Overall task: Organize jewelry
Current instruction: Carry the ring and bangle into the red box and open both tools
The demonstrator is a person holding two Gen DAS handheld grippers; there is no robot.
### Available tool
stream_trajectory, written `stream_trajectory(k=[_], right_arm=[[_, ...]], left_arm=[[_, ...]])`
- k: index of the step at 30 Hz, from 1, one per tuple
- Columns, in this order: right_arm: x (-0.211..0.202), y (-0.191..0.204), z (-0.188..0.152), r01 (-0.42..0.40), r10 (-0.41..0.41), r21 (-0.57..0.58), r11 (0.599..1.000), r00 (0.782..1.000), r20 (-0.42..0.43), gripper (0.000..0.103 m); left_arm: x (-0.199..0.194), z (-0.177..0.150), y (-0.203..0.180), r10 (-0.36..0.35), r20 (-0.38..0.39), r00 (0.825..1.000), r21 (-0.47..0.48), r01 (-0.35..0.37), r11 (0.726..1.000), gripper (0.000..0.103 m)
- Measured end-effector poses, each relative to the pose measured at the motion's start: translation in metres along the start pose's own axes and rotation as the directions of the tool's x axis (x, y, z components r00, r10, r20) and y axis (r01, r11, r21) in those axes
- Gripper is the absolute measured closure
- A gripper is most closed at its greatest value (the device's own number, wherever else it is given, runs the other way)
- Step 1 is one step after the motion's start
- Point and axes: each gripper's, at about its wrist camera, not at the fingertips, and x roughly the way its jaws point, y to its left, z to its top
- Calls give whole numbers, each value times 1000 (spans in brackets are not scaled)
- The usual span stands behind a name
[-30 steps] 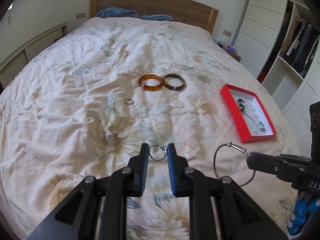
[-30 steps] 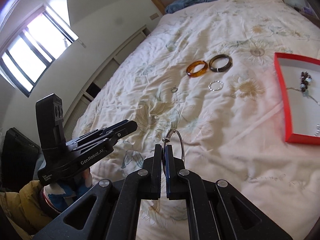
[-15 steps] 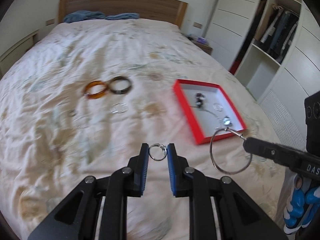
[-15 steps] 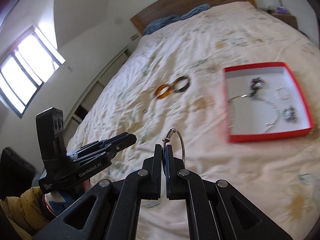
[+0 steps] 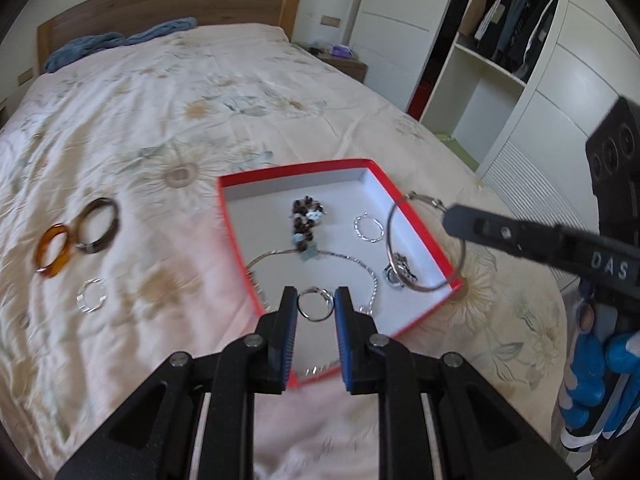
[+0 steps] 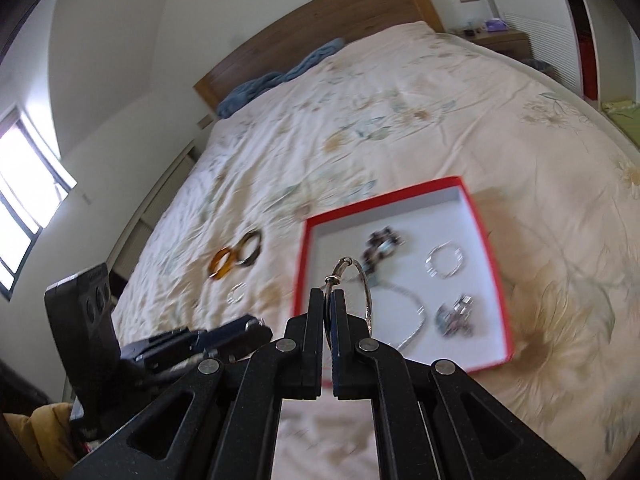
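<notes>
Both grippers moved over red box (image 5: 420,224); right gripper (image 5: 448,216) marked "DAS".

A wide bed (image 5: 248,92) carries everything, covered by a cream quilt (image 5: 152,208) printed with pale flowers and creased in soft folds. Straight ahead of both hand-held grippers a shallow red box (image 5: 424,236) with a white inside lies flat on the quilt. Off to the left of the left gripper's fingers an amber bangle (image 5: 52,256) and a dark bangle (image 5: 98,225) lie touching each other, with a small silver ring (image 5: 92,295) just nearer than them. Far ahead, folded blue cloth (image 5: 116,42) rests against the wooden headboard (image 5: 168,0).
</notes>
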Motion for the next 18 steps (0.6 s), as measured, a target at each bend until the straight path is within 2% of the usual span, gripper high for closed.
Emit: stream_trajectory(k=[5,10,18], right_arm=[[32,-24,17,0,0,41,999,1000,-2,100],[59,-46,24,-20,21,99,995,1000,-8,100],[65,-80,18,11,-12,175,985,1000,7,100]], left_arm=[[43,5,-4,4,-48,999,4,-4,1000,86],[64,2,-4,15,-72,997,12,-14,1000,86],[85,-6,-5,22,-99,995,23,-20,1000,86]])
